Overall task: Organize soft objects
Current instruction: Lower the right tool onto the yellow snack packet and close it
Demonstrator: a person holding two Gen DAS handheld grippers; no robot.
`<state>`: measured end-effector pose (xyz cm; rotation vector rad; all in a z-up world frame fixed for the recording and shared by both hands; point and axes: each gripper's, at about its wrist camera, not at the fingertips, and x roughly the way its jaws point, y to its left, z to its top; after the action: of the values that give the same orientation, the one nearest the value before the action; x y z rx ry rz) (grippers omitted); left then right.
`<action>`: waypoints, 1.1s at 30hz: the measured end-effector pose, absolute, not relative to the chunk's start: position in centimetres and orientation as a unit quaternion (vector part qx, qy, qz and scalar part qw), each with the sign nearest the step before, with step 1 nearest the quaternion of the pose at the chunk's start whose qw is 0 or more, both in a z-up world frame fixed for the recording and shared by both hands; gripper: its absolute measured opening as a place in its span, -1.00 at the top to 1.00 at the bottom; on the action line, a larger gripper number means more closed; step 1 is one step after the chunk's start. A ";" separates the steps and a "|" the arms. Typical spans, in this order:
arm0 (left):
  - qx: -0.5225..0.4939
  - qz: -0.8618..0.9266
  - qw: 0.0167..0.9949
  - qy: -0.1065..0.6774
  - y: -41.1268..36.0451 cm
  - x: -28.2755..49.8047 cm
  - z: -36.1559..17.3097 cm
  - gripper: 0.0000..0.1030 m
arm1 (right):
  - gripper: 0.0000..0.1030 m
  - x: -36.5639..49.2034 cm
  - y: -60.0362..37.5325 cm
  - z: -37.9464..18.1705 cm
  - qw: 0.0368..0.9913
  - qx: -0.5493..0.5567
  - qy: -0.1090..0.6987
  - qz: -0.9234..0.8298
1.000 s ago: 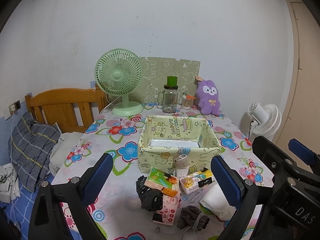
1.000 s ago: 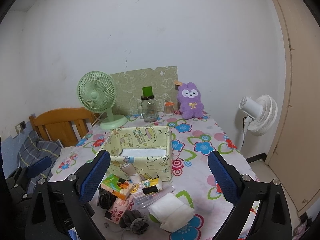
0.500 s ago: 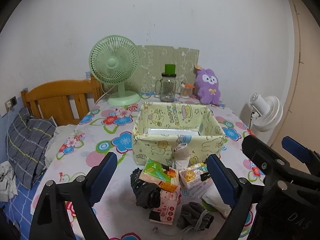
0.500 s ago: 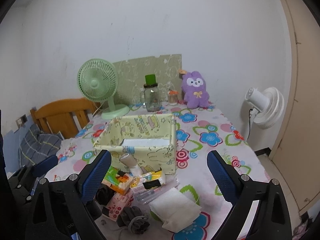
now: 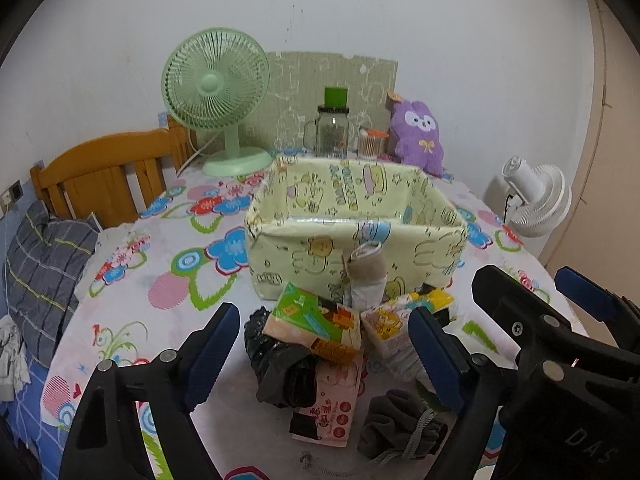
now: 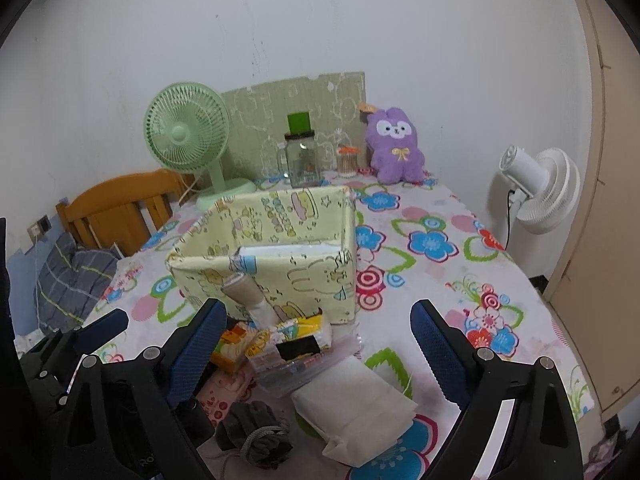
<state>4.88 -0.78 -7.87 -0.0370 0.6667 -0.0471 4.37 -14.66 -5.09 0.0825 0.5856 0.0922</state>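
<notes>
A pale yellow fabric bin [image 5: 356, 236] [image 6: 272, 256] stands mid-table. In front of it lies a pile: a green-orange tissue pack [image 5: 316, 324], a black bag [image 5: 280, 364], a pink tissue pack [image 5: 332, 404], a yellow tissue pack [image 6: 292, 336], a rolled beige-white cloth [image 5: 366, 276] [image 6: 250, 296], a grey drawstring pouch [image 5: 400, 428] [image 6: 256, 436] and a white folded pad [image 6: 356, 408]. My left gripper [image 5: 324, 356] is open above the pile. My right gripper [image 6: 316, 356] is open above the yellow pack and the pad. Both are empty.
At the back stand a green fan [image 5: 216, 92], a glass jar with a green lid [image 5: 332, 128] and a purple plush rabbit [image 5: 418, 136]. A wooden chair [image 5: 104, 176] is on the left. A white floor fan [image 6: 536, 192] is right of the table.
Both grippers have moved forward and lower toward the pile in front of the bin. Both stay open and empty.
</notes>
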 end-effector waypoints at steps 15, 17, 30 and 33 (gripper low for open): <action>-0.015 -0.017 0.929 0.370 -0.6 7.6 -11.0 -0.65 | -0.80 7.7 -13.8 -8.7 0.938 0.038 0.341 0.049; -0.014 -0.020 0.927 0.374 -0.6 7.8 -11.3 -0.65 | -0.79 8.1 -13.5 -9.0 0.936 0.036 0.346 0.052; -0.001 -0.026 0.922 0.387 -0.5 9.4 -13.1 -0.49 | -0.79 10.2 -11.5 -11.2 0.922 0.017 0.381 0.064; 0.002 -0.029 0.921 0.388 -0.5 9.4 -13.2 -0.39 | -0.79 10.5 -11.2 -11.5 0.920 0.016 0.386 0.065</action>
<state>9.41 -0.45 -13.24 0.0038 0.7961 -0.0604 10.48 -11.20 -11.47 0.0335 0.7930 0.1345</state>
